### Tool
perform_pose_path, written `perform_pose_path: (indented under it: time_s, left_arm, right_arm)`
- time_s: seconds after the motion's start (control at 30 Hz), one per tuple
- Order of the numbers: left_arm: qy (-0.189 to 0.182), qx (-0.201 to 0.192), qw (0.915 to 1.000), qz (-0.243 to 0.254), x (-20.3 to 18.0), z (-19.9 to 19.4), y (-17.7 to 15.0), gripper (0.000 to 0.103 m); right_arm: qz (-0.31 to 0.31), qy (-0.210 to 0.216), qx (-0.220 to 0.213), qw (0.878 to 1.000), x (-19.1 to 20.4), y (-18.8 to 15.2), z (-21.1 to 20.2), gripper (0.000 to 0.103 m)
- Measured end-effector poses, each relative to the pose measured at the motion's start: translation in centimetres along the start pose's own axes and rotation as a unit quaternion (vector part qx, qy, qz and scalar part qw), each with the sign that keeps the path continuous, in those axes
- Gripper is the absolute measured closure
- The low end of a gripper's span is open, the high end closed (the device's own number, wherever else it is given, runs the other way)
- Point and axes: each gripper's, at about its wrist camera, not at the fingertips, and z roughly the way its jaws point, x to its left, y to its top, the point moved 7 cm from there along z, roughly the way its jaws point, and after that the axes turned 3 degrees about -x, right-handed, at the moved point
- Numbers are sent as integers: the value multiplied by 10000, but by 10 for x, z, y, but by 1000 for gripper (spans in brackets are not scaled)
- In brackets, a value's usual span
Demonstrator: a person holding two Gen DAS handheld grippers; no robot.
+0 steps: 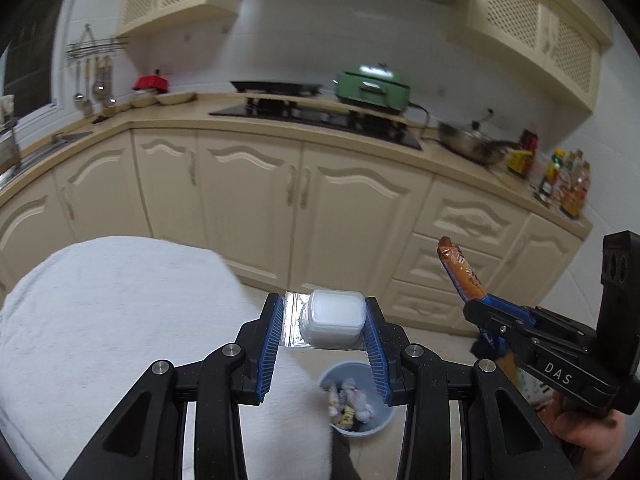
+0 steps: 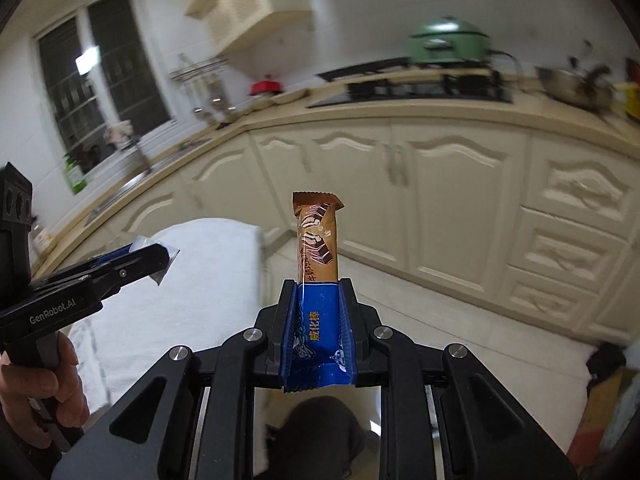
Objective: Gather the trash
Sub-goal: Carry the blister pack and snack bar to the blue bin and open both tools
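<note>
My left gripper is shut on a small white plastic cup with a silvery foil lid, held above the floor. Below it stands a pale blue bin holding several crumpled wrappers. My right gripper is shut on a brown and blue snack wrapper that sticks up past the fingertips. In the left wrist view the right gripper and the wrapper appear at the right, a hand under them. The left gripper shows at the left of the right wrist view, foil at its tip.
A white towel-covered surface lies at the left. Cream cabinets run behind, topped by a counter with a hob, a green cooker, a steel pan and bottles. A sink sits under the window.
</note>
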Motion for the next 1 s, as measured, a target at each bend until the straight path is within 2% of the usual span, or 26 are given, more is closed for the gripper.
perform_pose_path:
  time_s: [0.17,0.33,0.5,0.6,0.63,0.67,0.7,0.77,0.83,0.9,0.97,1.0]
  left_arm:
    - [-256,461,9984,218,-27,54,4,67]
    - [-395,1005,9934,396,-46,116,9,67]
    - [-522,1385,9878,490,-68,173,12,67]
    - [-602,1642,9828,589,-83,224,20,66]
    - [-581,1743,9810,618,-86,242,21,64]
    - [-548,1904,9782,629,-90,263,23,53]
    - [-466,2032,9762,604,-88,275,22,37]
    - [-380,2137,9745,571,-88,295,26,24]
    - [-336,2079,9761,530,-90,304,31,20]
    - [-224,1949,9793,503,-85,300,38,6]
    - [-129,1784,9826,501,-81,289,41,1]
    - [-63,1715,9839,499,-80,285,43,1]
  right_arm:
    - [372,-342,146,9986,-53,-13,7,83]
    - [734,-534,454,9948,-96,-35,31,83]
    - [1015,-600,700,9906,-125,-53,57,83]
    - [1174,-628,810,9878,-140,-64,71,81]
    - [1234,-675,871,9862,-148,-69,78,80]
    - [1286,-696,977,9844,-153,-73,85,78]
    - [1356,-721,1079,9822,-158,-79,91,74]
    - [1527,-792,1188,9779,-168,-88,97,53]
    - [1696,-843,1188,9747,-173,-94,92,42]
    - [1796,-884,1094,9736,-173,-93,84,32]
    - [1850,-950,1030,9727,-172,-92,79,14]
    - [1877,-970,987,9724,-170,-90,75,11]
